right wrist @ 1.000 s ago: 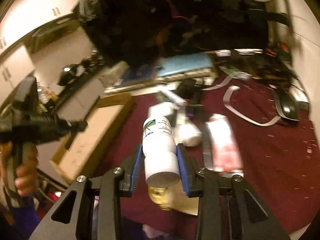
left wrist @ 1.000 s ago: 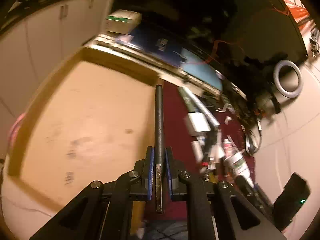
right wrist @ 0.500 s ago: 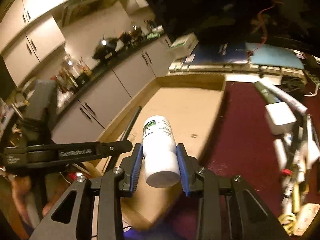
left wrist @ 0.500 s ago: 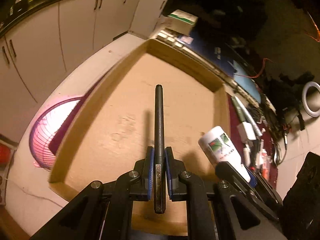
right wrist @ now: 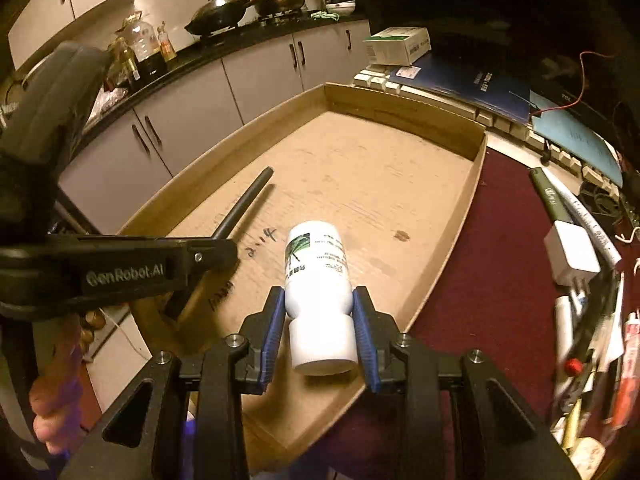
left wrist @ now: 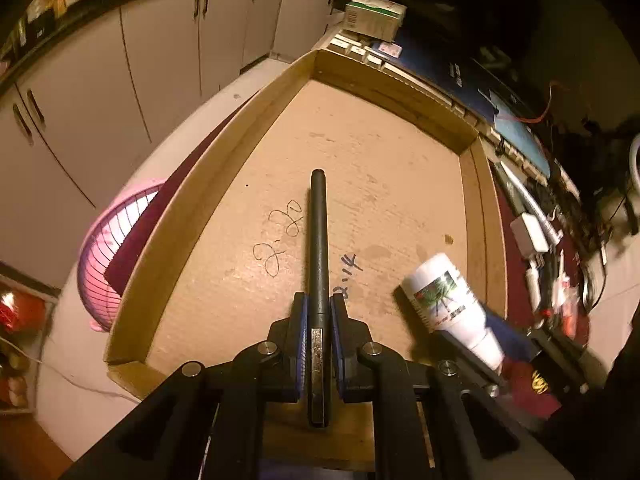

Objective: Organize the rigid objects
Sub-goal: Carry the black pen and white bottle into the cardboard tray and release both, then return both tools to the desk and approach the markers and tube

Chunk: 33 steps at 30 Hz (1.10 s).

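Note:
My left gripper (left wrist: 319,308) is shut on a long black pen (left wrist: 319,236) and holds it over the floor of a shallow cardboard tray (left wrist: 192,216). My right gripper (right wrist: 319,312) is shut on a white plastic bottle (right wrist: 316,276) with a green label, over the tray's near end (right wrist: 460,216). The bottle also shows in the left wrist view (left wrist: 444,296), right of the pen. The pen (right wrist: 244,204) and the left gripper's body show at the left of the right wrist view. The tray floor is bare apart from pen scribbles.
A dark red cloth (right wrist: 500,280) right of the tray holds a white charger (right wrist: 570,250), tubes and cables. Books and a white box (right wrist: 396,44) lie behind the tray. A pink fan (left wrist: 108,252) stands below its left side. Kitchen cabinets (left wrist: 160,48) are beyond.
Both grippers have swung left from the cluttered red cloth to over the cardboard tray and lowered toward its floor, still holding the pen and the bottle.

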{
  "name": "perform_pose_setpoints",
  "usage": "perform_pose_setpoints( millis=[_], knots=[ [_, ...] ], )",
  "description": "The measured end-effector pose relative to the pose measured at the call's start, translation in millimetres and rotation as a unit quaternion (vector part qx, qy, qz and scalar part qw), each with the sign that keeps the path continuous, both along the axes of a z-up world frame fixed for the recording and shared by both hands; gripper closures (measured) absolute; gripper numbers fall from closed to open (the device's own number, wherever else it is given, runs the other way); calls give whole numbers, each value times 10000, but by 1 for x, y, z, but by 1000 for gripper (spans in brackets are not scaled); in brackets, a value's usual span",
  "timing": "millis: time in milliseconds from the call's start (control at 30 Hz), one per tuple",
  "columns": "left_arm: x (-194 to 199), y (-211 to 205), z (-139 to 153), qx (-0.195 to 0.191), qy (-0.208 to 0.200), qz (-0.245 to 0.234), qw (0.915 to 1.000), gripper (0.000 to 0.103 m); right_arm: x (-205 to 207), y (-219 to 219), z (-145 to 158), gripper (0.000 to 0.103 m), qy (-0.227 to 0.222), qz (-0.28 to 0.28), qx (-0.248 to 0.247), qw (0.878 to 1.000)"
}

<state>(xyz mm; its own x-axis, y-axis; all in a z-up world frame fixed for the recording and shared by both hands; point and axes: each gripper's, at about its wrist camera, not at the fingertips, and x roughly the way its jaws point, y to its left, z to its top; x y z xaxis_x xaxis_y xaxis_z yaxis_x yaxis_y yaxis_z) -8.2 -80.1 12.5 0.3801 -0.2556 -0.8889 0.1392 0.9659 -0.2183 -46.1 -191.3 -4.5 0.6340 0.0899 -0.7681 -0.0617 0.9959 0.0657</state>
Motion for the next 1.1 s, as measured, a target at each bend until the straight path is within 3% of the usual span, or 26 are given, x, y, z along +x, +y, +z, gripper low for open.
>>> perform_pose_setpoints(
  millis=[200,333,467,500,567,600,633,867,967,1100],
  knots=[
    [-3,-6,0,362,-152,0,9992,93,1,3,-4,69,-69,-26,92,9999],
    [-2,-4,-1,535,-221,36,9983,93,0,12,-5,69,-224,-135,-235,9994],
    [-4,-6,-1,643,-269,87,9975,92,-2,12,-5,69,-250,-174,-257,9992],
    [-5,-6,-1,667,-270,83,9974,88,-2,12,-5,68,-249,-136,-218,9994],
    [-6,-7,-1,675,-251,72,9974,68,-4,11,-3,64,-262,-53,-114,9996],
    [-7,-8,-1,656,-245,68,9975,51,-7,10,-1,60,-301,-8,-24,9995],
    [-9,-7,2,601,-285,75,9978,47,-9,9,0,55,-335,23,33,9994],
    [-31,-15,27,383,-804,-50,9960,41,-56,-21,19,50,-772,40,774,9940],
    [-44,-30,37,145,-973,-259,9948,34,-83,-43,25,46,-952,-62,1110,9892],
    [-63,-57,47,-162,-1003,-667,9926,32,-118,-74,28,39,-1126,-316,1355,9838]
  ],
)
